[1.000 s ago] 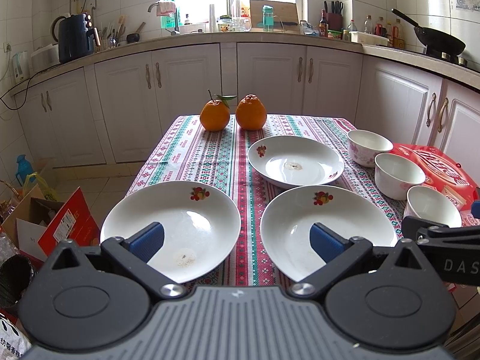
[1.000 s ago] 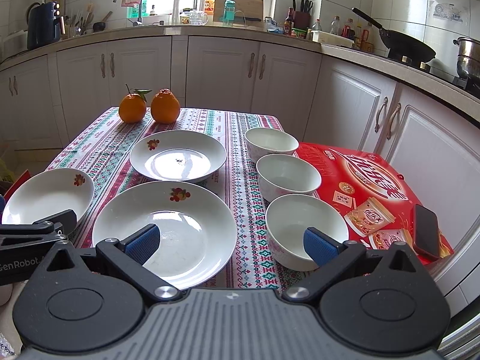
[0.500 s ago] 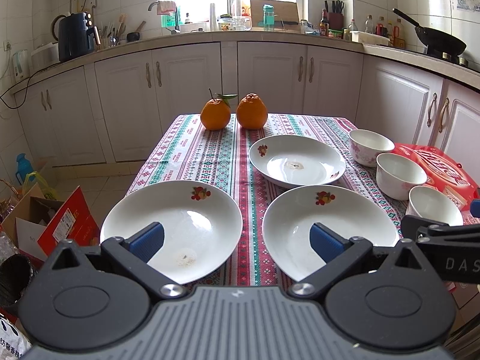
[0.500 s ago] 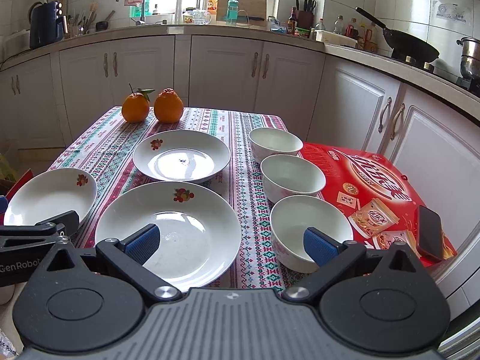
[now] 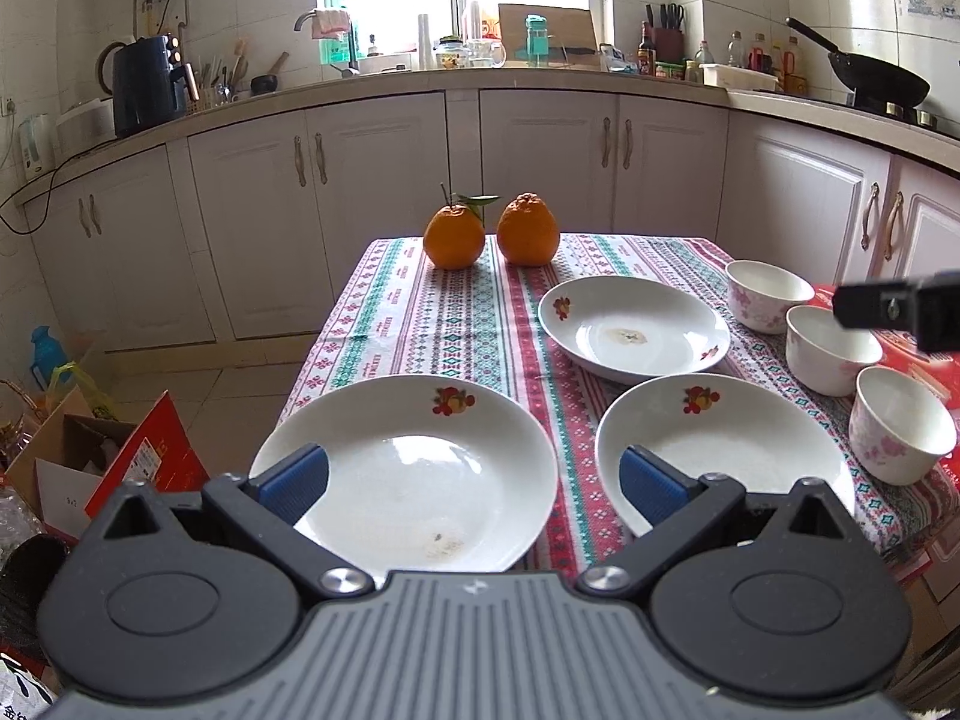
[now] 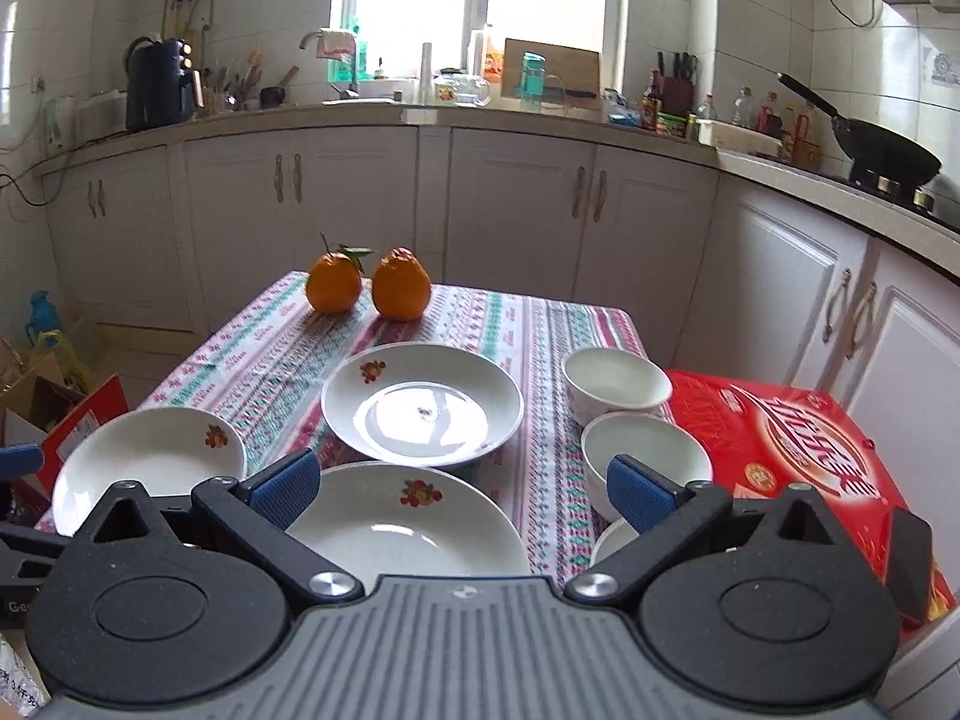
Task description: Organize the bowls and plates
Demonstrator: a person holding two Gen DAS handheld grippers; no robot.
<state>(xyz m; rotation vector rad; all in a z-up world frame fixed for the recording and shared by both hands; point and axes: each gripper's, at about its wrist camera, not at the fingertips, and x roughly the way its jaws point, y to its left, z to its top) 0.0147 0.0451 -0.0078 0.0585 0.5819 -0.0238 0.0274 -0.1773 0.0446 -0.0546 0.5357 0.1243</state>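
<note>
Three white plates with fruit prints lie on the patterned tablecloth: the near-left plate (image 5: 414, 468) (image 6: 150, 456), the near-right plate (image 5: 720, 450) (image 6: 408, 522) and the far plate (image 5: 633, 330) (image 6: 420, 405). To their right stands a row of three white bowls: far bowl (image 5: 768, 294) (image 6: 615, 384), middle bowl (image 5: 831, 348) (image 6: 645, 450), near bowl (image 5: 900, 426). My left gripper (image 5: 473, 480) hangs open over the near-left plate, holding nothing. My right gripper (image 6: 462, 487) is open and empty, raised above the near-right plate and the bowls, and its finger hides most of the near bowl.
Two oranges (image 5: 454, 237) (image 5: 528, 231) sit at the table's far end. A red box (image 6: 798, 438) with a phone (image 6: 909, 564) on it lies right of the bowls. Cardboard boxes (image 5: 90, 468) stand on the floor at the left. Cabinets ring the table.
My right gripper has risen and moved forward over the bowls, so it now appears high at the right of the left wrist view. The left gripper shifted slightly left. Dishes have not moved.
</note>
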